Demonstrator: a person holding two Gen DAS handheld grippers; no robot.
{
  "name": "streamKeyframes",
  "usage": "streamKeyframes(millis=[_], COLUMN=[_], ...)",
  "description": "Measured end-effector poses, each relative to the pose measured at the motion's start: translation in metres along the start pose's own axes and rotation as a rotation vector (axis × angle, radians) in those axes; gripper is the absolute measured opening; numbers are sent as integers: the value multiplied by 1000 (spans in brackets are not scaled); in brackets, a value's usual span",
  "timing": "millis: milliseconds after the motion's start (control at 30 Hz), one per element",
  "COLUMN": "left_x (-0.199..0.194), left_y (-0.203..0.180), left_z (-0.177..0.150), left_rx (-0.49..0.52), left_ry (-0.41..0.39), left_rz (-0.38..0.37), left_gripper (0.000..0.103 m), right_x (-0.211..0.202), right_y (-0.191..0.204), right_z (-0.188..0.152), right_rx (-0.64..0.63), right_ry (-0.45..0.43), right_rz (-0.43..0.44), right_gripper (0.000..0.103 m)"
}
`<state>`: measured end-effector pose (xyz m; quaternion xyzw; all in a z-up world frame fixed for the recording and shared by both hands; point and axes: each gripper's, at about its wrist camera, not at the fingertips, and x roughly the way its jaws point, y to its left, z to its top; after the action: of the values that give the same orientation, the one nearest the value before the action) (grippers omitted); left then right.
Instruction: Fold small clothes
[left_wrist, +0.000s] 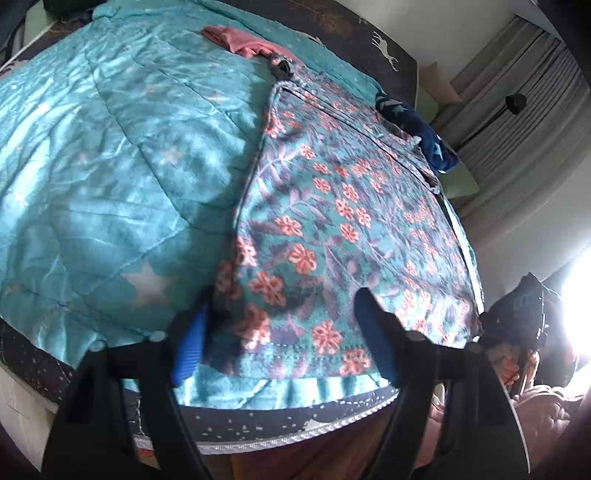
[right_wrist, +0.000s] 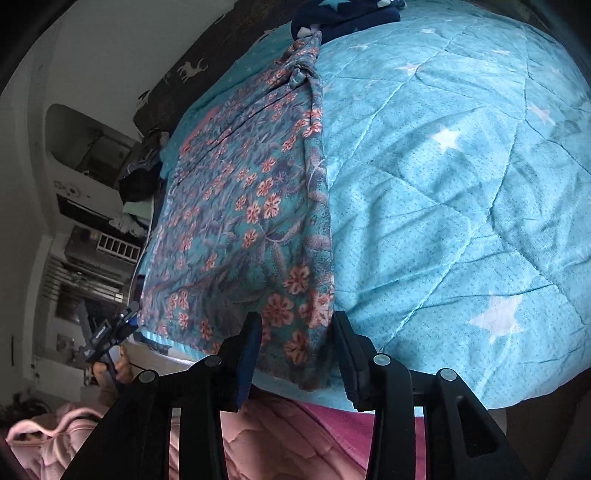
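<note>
Left-wrist view, left to right: a turquoise star-print quilt (left_wrist: 110, 166) covers the bed and serves as the folding surface; on it lies the floral garment (left_wrist: 332, 221), spread flat with its hemmed edge toward the near edge of the bed, presumably so that both near corners can be reached at once. Beyond its far end lie a pink cloth (left_wrist: 243, 42) and a dark blue star-print item (left_wrist: 424, 125), set well clear of the working area. The left gripper (left_wrist: 280, 332) points obliquely downward over the near hem; its jaws stand apart, one on each side of the left near corner, and no pad appears to press on the cloth. At the far right of this view the other hand-held tool is partly seen, in glare. Right-wrist view, left to right: room furniture, then the left tool held in a hand (right_wrist: 118, 363), then the same garment lying lengthwise, its right margin rolled into a ridge against the quilt. The right gripper (right_wrist: 295, 350) tilts downward likewise; its jaws are parted, narrower than the left pair, flanking the right near corner without clamping it. Judged stage: both corners framed for a grasp before a fold.
</note>
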<state>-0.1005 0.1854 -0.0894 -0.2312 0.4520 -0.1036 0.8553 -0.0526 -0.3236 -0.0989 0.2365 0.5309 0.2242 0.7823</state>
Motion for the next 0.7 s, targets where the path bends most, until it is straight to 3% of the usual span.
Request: streamKeyframes(millis=[33,67,133,267,333,367,500,533,567,600,633,667,700], left_x=[1,3,2,-13,-18,-19,-18,-17,-15,-14,-13,-12,-11], left_y=[-1,2,10,-5,-10,-9,3,5,3,2,0,-3,-6], left_z=[1,3,3,-5,-9,-10,-13,-13,-14,-14,-14,-14,-13], left_rx=[-1,-34,-128,-47,-18,-15,-78,-88,-88,-86,-82,-72,-57], left_ry=[2,19,17,29,39,43,24,22,26,25,23,21,20], left_rz=[23,39,23,100,120,118,64,46,33,17,1,-12,-9], left_gripper=[18,10,10,9,10,10,14,24,30,42,53,57,59], right_x=[0,2,-6,-31,-40,-44,-53,-51,-49,-44,-39,-35,-30], right_y=[1,3,-1,-15,-27,-36,-57,-55,-52,-48,-43,-39,-35], right_z=[1,3,7,8,5,3,-3,-4,-4,-6,-6,-7,-8], right_rx=[8,10,41,85,102,122,201,196,183,156,131,106,82], right_ry=[-10,-11,-34,-53,-61,-66,-87,-85,-76,-53,-34,-21,-8], right_rz=[-21,-37,-33,-85,-191,-200,2,34,52,60,56,49,45], right_gripper=[24,3,3,3,2,3,9,12,21,34,42,50,50])
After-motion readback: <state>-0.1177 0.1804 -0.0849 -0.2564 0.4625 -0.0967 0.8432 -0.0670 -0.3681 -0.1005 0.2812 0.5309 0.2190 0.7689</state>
